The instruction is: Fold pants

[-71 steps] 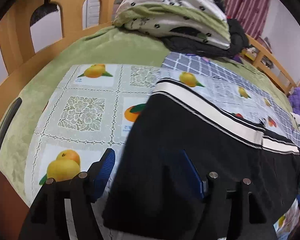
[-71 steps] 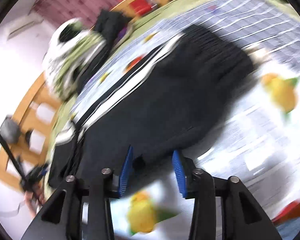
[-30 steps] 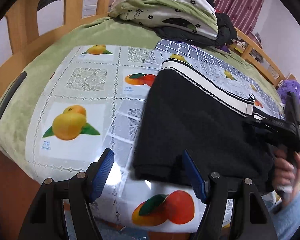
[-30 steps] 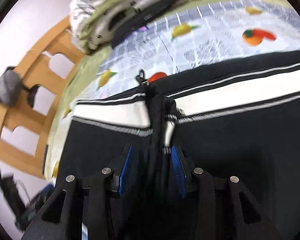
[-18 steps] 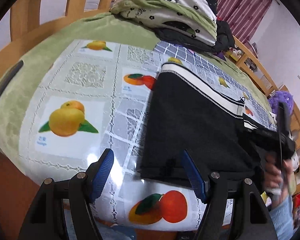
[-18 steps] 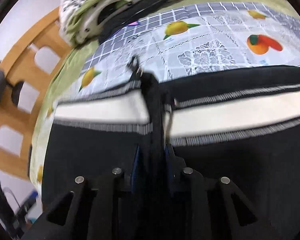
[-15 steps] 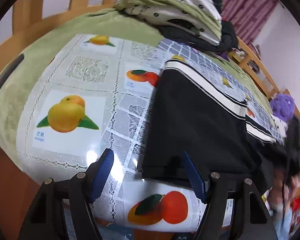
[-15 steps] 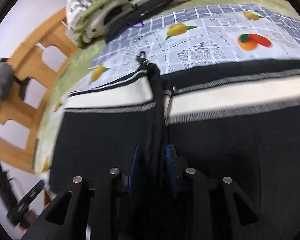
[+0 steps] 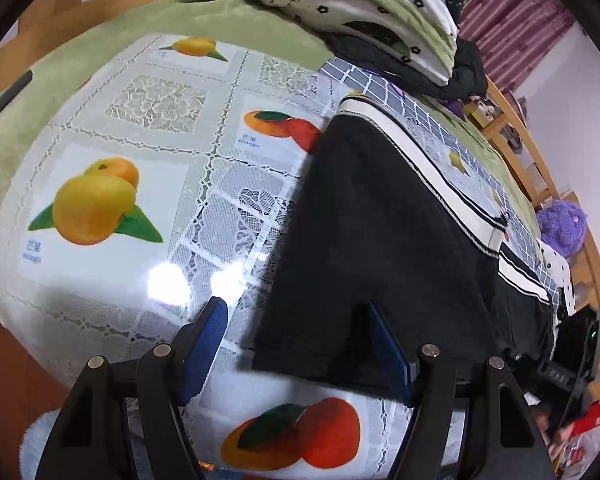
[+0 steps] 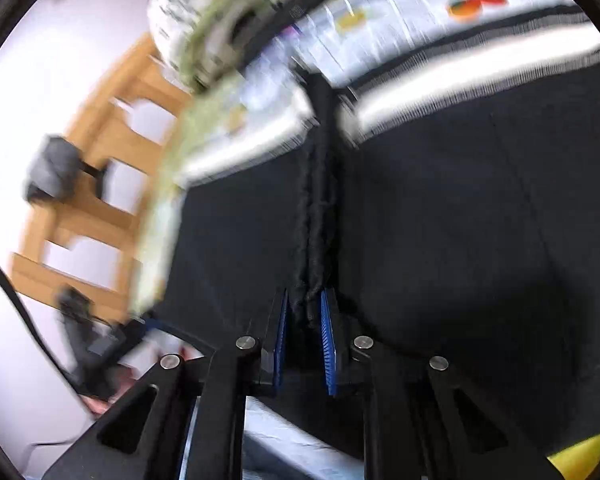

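Closing right hand-held gripper [image 10: 304,312], pants [image 10: 440,216] ridge between

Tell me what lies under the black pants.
The black pants lie on a fruit-print tablecloth over a green blanket. What the cloth shows beneath them is covered.

Matt black cloth pants [image 9: 380,240], glossy tablecloth [image 9: 148,248]

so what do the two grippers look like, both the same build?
Yes, same build as far as shown. Left gripper and right gripper: matte black angular finger arms, round silver pivot pins, ribbed blue pads on the inner faces. No cables or markings visible on either.
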The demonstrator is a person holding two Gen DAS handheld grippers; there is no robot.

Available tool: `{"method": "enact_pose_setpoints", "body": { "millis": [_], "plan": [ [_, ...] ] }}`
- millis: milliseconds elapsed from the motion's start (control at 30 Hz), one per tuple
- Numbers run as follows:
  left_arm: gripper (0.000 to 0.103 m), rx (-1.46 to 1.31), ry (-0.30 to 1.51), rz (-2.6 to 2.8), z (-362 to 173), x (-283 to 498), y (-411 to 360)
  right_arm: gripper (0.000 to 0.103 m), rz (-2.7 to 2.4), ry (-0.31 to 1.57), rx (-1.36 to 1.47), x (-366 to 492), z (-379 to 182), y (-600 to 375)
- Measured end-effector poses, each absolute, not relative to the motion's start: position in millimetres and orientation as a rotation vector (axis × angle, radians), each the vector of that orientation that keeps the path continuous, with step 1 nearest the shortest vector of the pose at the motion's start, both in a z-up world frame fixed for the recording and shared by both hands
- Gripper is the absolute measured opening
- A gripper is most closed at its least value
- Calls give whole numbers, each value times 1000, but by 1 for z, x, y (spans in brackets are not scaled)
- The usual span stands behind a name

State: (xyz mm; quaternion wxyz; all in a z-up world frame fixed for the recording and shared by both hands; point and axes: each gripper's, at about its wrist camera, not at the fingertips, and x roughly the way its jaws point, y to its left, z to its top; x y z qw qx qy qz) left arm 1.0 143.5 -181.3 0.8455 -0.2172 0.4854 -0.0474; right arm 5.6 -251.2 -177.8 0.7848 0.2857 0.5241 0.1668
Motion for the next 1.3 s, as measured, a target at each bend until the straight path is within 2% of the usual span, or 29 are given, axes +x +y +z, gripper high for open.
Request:
{"method": "enact_pose_setpoints", "body": {
  "millis": [100, 200, 233, 267, 333, 367, 433, 567, 633, 833, 933, 1000, 1033, 1067, 1100, 1133, 1167, 1233, 1300],
  "plan": [
    [69, -409, 1016, -89, -180, 3, 137, 18, 380, 1099, 642, -2, -168, -259],
    [67, -373, 1009, -69, -179, 7, 129, 30, 339, 1062, 487, -17, -146, -256],
    [45, -362, 1005, -74, -177, 9, 125, 32, 334, 1053, 447, -20, -140, -256],
    [35, -332, 1003, -57, -172, 11, 120, 32, 330, 1044, 417, -24, -135, -258],
    [22, -209, 926, -9, -151, 6, 102, 32, 299, 1027, 380, -30, -124, -268],
    [19, -88, 873, -21, -136, 1, 82, 32, 286, 1018, 381, -31, -122, -277],
    [18, 52, 786, -44, -113, -9, 47, 32, 256, 1001, 410, -37, -121, -299],
    [16, -67, 769, -348, -80, -19, -4, 32, 179, 982, 499, -49, -123, -343],
    [16, -29, 744, -419, -73, -27, -38, 32, 161, 960, 531, -58, -120, -363],
    [16, -18, 836, -626, -99, -32, -112, 32, 104, 937, 530, -83, -115, -394],
    [17, 8, 901, -634, -122, -30, -126, 32, 89, 954, 535, -85, -120, -392],
    [21, -4, 914, -677, -123, -35, -120, 32, 86, 961, 539, -85, -124, -393],
    [29, -30, 927, -720, -119, -36, -113, 33, 94, 965, 542, -83, -125, -393],
    [44, -38, 932, -735, -116, -39, -108, 33, 104, 967, 542, -80, -125, -391],
    [52, -40, 921, -730, -111, -41, -99, 33, 117, 967, 541, -76, -123, -387],
    [67, -34, 886, -682, -105, -45, -86, 33, 139, 961, 538, -69, -121, -381],
    [70, -32, 864, -647, -103, -45, -80, 33, 157, 955, 537, -63, -119, -376],
    [70, -53, 856, -608, -102, -43, -59, 34, 223, 929, 536, -46, -114, -359],
    [70, -100, 878, -554, -104, -35, -35, 43, 263, 918, 533, -29, -113, -344]
  ]
}}
